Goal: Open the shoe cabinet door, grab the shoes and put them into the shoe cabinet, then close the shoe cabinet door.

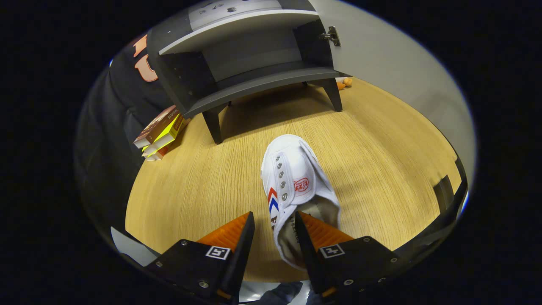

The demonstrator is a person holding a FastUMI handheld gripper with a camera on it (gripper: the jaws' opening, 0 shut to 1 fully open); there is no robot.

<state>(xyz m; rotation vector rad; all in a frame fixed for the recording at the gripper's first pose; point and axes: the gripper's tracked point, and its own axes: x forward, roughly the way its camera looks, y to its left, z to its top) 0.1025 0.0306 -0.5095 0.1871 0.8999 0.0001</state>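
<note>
Gripper [275, 224] straddling the side wall of the white shoe [296, 178], one finger inside the opening, one outside; grip apparently closed, contact hard to confirm. Shoe on wooden floor [381, 161], before the open cabinet [245, 55]. Books [161, 131] beside a cabinet leg.

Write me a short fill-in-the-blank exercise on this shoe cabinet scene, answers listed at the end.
1. The shoe cabinet stands with its door ____.
2. The white shoe lies on the wooden ____, its toe toward the cabinet.
3. The gripper has one of its fingers outside the shoe's side wall and the other ____ the shoe's opening.
4. Beside the cabinet's left leg lies a stack of ____.

Answers: open; floor; inside; books
</note>
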